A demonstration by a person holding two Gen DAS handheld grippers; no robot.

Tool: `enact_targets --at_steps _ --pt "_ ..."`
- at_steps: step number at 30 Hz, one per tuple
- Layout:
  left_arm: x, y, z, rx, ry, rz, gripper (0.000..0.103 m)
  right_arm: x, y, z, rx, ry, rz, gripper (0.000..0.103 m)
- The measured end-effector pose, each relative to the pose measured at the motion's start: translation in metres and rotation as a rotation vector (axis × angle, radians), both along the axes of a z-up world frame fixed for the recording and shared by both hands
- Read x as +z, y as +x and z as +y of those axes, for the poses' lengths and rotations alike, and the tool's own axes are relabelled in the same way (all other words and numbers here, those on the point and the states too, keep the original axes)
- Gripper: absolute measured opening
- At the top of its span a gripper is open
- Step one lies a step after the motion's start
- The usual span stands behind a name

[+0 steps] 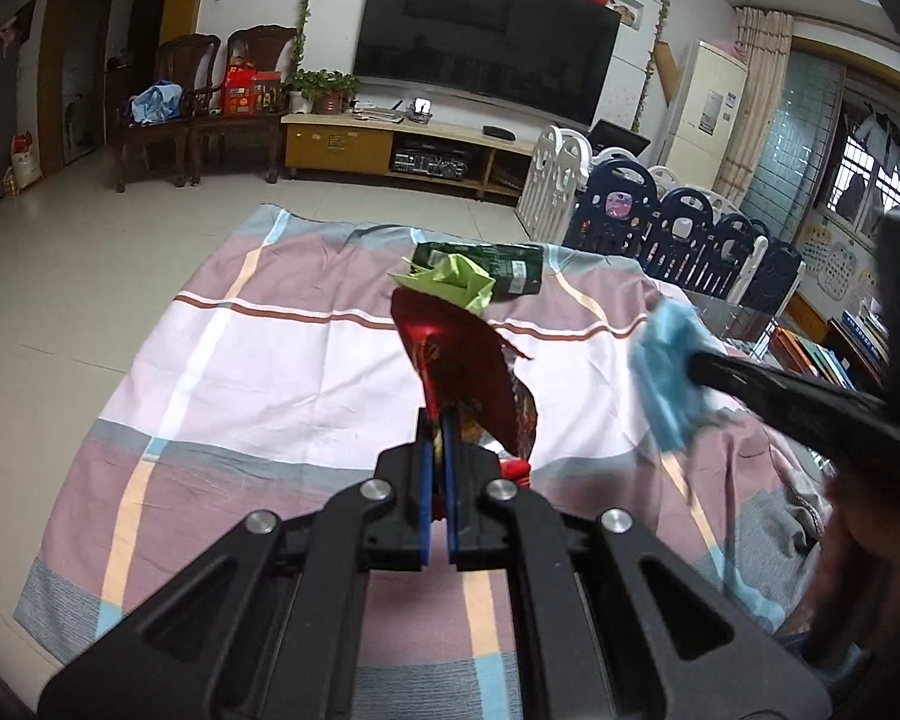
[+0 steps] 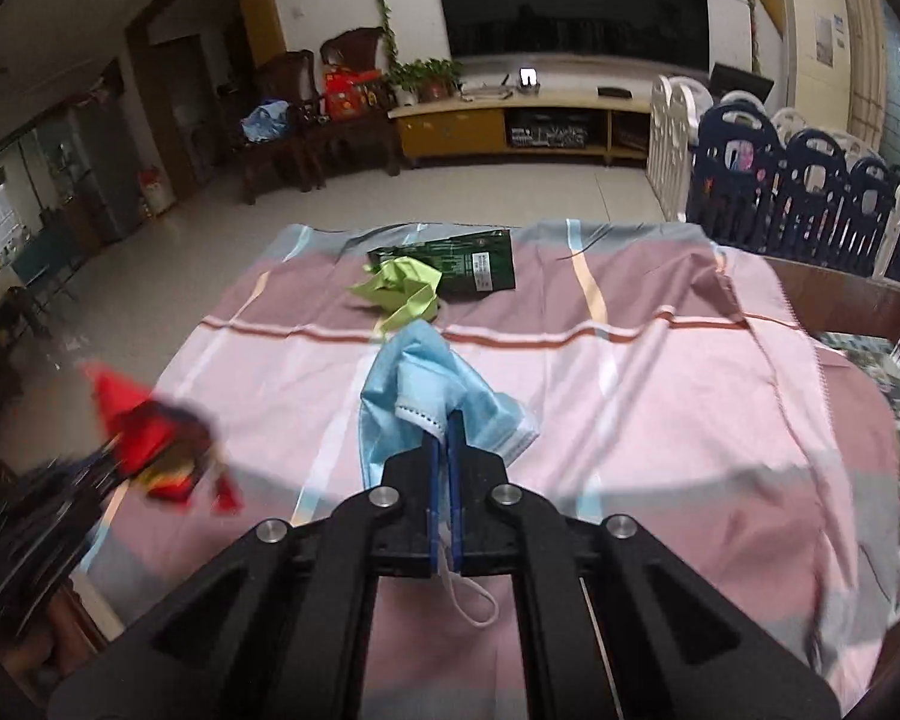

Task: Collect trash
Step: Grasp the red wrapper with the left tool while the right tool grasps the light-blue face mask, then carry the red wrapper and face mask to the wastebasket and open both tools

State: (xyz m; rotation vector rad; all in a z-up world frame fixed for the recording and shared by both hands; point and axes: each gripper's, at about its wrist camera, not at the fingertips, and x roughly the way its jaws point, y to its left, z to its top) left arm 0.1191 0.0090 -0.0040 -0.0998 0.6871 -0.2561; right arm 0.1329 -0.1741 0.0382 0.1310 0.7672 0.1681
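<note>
The left gripper (image 1: 440,420) is clamped on a crumpled red snack wrapper (image 1: 462,360), its blue-padded jaws pressed together with the foil pinched between them. The wrapper stands up and fans out ahead of the fingertips, above the striped pink, grey and white cloth (image 1: 270,372) that covers the table.

The right gripper (image 2: 448,426) is closed on a light blue disposable face mask (image 2: 426,384). The mask bunches up in front of the fingertips, and one white ear loop (image 2: 474,600) hangs down behind the jaws, toward the camera.

In the left wrist view the mask shows off to the right of the left gripper, blurred, at the tip of the other tool's black fingers. In the right wrist view the red wrapper shows blurred to the left of the right gripper, well apart from the mask.

Straight ahead of both grippers, near the far edge of the cloth, lies a crumpled lime-green paper (image 2: 405,291). Just beyond it and touching it lies a flat dark green packet (image 2: 468,267) with a white label. Both rest on the cloth, apart from either gripper.

Farther ahead, across the tiled floor, stands a low TV stand (image 1: 390,144) under a large wall television (image 1: 486,30).
</note>
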Motion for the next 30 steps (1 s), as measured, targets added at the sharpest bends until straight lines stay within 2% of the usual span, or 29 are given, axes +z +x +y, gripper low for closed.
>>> enact_targets --at_steps 4,6,8,11,15,19,24,27,30 --pt "-0.009 -0.006 -0.015 -0.022 0.036 0.006 0.005 -0.001 -0.053 -0.008 -0.020 -0.035 -0.025 0.003" --pt "-0.012 -0.009 -0.022 -0.035 0.060 0.005 0.005 -0.009 -0.068 -0.017 -0.050 -0.017 -0.020 0.003" --pt "-0.019 -0.011 -0.028 -0.048 0.087 0.007 0.005 -0.017 -0.070 -0.025 -0.081 0.003 0.013 0.003" --pt "-0.026 -0.011 -0.031 -0.047 0.108 0.020 0.005 -0.013 -0.070 -0.036 -0.109 0.023 -0.013 0.003" --pt "-0.031 -0.009 -0.025 -0.028 0.106 0.036 0.005 -0.014 -0.070 -0.042 -0.119 0.042 -0.009 0.003" --pt "-0.030 -0.005 -0.022 -0.015 0.100 0.040 0.005 -0.001 -0.077 -0.049 -0.126 0.045 -0.043 0.003" --pt "-0.032 -0.001 -0.021 -0.006 0.093 0.051 0.005 0.040 -0.121 -0.120 -0.243 0.075 -0.124 0.003" --pt "-0.033 0.000 -0.023 -0.016 0.097 0.053 0.005 0.058 -0.167 -0.181 -0.368 0.024 -0.168 0.003" --pt "-0.029 0.000 -0.031 -0.039 0.111 0.032 0.005 0.058 -0.216 -0.250 -0.520 -0.041 -0.149 0.003"
